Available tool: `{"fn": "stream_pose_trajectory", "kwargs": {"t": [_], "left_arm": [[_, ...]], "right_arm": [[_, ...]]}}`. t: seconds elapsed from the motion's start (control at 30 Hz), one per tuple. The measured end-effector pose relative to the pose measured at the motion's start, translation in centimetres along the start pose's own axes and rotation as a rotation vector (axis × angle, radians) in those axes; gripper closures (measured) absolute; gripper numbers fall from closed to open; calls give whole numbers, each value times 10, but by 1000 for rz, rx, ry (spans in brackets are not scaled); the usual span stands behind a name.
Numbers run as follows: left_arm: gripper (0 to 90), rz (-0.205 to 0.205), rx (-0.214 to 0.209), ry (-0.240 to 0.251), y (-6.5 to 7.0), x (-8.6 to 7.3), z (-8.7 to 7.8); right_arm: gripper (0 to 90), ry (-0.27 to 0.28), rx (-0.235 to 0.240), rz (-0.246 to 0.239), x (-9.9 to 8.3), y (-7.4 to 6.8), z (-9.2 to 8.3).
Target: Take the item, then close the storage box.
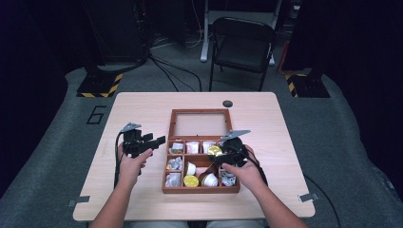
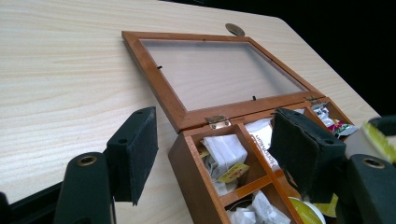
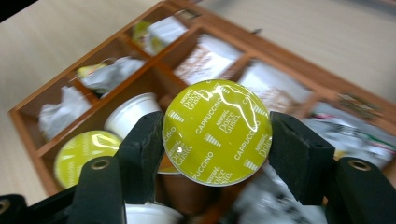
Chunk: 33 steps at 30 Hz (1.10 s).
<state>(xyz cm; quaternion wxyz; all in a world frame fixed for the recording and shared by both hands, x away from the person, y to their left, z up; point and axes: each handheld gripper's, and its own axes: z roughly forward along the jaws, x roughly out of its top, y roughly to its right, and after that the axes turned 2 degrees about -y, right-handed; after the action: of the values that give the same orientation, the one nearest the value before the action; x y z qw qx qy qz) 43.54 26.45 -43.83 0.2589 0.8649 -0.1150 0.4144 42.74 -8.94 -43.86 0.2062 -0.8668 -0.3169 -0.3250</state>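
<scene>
Cappuccino capsule (image 3: 217, 131), "Nescafé Dolce Gusto" lid

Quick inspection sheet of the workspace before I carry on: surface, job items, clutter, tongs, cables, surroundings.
Surface: light wooden table, bare around the box.
Job's things: wooden compartment box, glass lid folded flat behind it; cappuccino capsule held above the box.
Clutter: nothing seen.
Tongs: right tongs shut on the capsule; left tongs open, left of the box.
Cables: one trails from the left tongs.
Surroundings: folding chair beyond the table.
</scene>
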Motion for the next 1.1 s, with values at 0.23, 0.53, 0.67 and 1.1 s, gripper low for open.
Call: {"fn": "stream_pose_trajectory", "kwargs": {"t": [0.23, 0.53, 0.67, 1.1], "left_arm": [[320, -4, -3, -2, 1, 1, 3], [320, 0, -4, -1, -1, 2, 3], [321, -6, 0, 1, -2, 2, 4], [321, -14, -7, 2, -2, 5, 6]], "right_arm": [[370, 35, -76, 76, -6, 33, -20], [370, 60, -164, 159, -18, 69, -40], [370, 65, -197, 178, -23, 81, -46], [370, 53, -250, 205, -38, 100, -46]]}}
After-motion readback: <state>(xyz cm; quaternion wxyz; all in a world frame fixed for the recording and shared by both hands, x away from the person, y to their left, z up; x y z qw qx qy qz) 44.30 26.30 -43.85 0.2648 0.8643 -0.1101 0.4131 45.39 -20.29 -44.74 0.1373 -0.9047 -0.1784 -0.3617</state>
